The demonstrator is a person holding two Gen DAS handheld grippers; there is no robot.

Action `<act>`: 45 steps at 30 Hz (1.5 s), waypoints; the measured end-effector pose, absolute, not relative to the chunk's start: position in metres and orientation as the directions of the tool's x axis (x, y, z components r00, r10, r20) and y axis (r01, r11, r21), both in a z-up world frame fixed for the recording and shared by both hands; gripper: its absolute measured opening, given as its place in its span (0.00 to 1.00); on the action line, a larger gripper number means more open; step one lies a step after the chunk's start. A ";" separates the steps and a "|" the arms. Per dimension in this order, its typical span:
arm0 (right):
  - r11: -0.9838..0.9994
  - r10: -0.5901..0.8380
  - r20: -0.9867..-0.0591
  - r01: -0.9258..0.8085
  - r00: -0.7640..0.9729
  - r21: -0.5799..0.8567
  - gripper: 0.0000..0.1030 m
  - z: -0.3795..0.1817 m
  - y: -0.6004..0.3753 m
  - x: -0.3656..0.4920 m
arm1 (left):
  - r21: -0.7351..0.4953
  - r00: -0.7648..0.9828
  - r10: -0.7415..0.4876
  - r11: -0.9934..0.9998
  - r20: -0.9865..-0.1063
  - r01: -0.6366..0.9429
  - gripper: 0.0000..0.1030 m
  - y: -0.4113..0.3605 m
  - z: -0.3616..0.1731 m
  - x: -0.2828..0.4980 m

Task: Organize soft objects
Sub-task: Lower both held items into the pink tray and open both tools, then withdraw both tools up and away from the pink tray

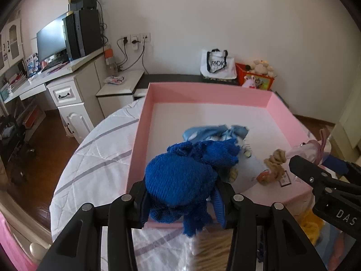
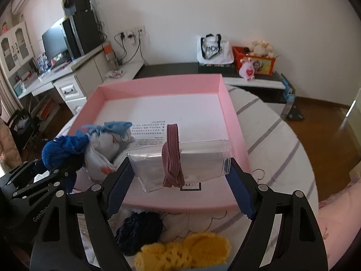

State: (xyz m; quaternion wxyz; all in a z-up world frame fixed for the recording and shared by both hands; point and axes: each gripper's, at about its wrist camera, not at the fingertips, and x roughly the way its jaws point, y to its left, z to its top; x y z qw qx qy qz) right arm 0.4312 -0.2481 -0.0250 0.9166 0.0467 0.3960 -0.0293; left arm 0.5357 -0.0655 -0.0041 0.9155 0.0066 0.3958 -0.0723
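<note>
My left gripper [image 1: 182, 185] is shut on a dark blue fuzzy cloth [image 1: 187, 176] and holds it over the near left part of the pink tray [image 1: 203, 92]. Inside the tray lie a light blue and white garment [image 1: 216, 132] and a tan knotted stocking [image 1: 274, 164]. My right gripper [image 2: 178, 167] is shut on a clear plastic bag [image 2: 203, 160] with a maroon hairband [image 2: 172, 155] looped round it, above the tray's near edge [image 2: 180, 201]. The left gripper [image 2: 65, 169] with its blue cloth [image 2: 61, 150] shows at the left of the right wrist view.
The tray lies on a bed with a white quilt [image 1: 97, 155]. A yellow knit piece [image 2: 185, 250] and a dark navy knit piece [image 2: 137, 232] lie on the bed in front of the tray. A desk with a monitor [image 1: 52, 40] stands left; a tote bag [image 1: 216, 64] and a toy box [image 1: 257, 76] stand by the wall.
</note>
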 end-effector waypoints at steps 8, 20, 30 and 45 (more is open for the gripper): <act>0.993 0.010 -0.758 0.085 0.652 0.086 0.79 -0.039 -0.249 0.441 | -0.058 0.624 -0.130 0.989 -0.770 0.136 0.72 -0.075 -0.023 0.581; 0.985 -0.043 -0.728 0.152 0.684 0.085 1.00 -0.028 -0.260 0.425 | -0.053 0.682 -0.141 0.988 -0.718 0.148 1.00 -0.076 -0.017 0.605; 0.981 -0.057 -0.729 0.174 0.682 0.085 1.00 -0.022 -0.265 0.417 | -0.058 0.704 -0.129 0.991 -0.698 0.124 1.00 -0.065 -0.021 0.557; 0.980 -0.077 -0.698 0.183 0.712 0.078 1.00 0.000 -0.258 0.380 | -0.044 0.738 -0.105 0.994 -0.667 0.101 1.00 -0.066 0.006 0.489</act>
